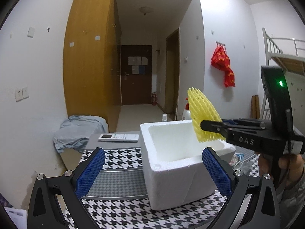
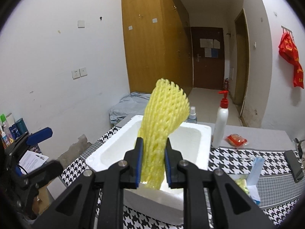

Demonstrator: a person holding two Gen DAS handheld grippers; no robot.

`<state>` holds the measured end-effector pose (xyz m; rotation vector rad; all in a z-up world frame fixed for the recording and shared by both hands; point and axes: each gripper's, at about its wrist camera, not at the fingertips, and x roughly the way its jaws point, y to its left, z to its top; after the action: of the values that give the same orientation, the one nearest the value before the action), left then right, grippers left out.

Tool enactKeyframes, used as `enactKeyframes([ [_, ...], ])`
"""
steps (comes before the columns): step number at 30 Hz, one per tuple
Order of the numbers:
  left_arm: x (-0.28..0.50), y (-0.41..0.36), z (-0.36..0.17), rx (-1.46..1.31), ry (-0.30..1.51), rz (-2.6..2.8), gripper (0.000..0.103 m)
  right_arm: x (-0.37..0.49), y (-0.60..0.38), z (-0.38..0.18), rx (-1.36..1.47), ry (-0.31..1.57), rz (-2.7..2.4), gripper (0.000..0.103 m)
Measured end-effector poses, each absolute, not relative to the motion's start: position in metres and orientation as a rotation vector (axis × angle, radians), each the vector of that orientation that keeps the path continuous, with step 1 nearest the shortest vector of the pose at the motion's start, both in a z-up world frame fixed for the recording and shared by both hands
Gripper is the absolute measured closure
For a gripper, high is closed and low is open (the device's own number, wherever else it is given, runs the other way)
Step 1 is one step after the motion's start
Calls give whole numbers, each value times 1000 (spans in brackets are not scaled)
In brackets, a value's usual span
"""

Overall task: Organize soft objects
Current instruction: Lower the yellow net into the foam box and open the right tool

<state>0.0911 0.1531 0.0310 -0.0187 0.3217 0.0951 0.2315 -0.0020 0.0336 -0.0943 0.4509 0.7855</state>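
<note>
A yellow foam fruit net (image 2: 164, 126) stands upright between the blue pads of my right gripper (image 2: 153, 162), which is shut on it. It hangs over the open white foam box (image 2: 206, 133) on the houndstooth cloth. In the left wrist view the same yellow net (image 1: 204, 120) is held from the right by the right gripper (image 1: 206, 128) above the foam box (image 1: 171, 181). My left gripper (image 1: 154, 168) is open, its blue pads (image 1: 89, 173) on either side of the box's near corner, touching nothing.
On the table behind the box lie a white remote (image 1: 119, 137), a pump bottle (image 2: 221, 122), a small spray bottle (image 2: 192, 115) and a red packet (image 2: 236, 140). A dark phone (image 2: 294, 165) and a blue-edged bag (image 2: 253, 177) lie at right. Blue cloth (image 1: 80, 131) is heaped by the wall.
</note>
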Motion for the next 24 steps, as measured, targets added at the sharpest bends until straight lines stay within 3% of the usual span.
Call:
enactKeyframes([
  [9,88,153,33,-26,297,97,1,241,11,31,-114,479,799,76],
  [11,89,151,34,-30,293,104,1,240,11,32,-124,471,801,62],
  [13,90,148,35,-36,295,105,1,240,9,32,-109,465,821,29],
  [15,92,147,35,-35,296,112,1,239,8,33,-104,457,813,17],
  [19,95,143,35,-40,299,119,1,237,2,33,-111,445,810,7],
  [24,94,130,38,-45,295,120,1,233,-16,34,-105,438,793,7],
])
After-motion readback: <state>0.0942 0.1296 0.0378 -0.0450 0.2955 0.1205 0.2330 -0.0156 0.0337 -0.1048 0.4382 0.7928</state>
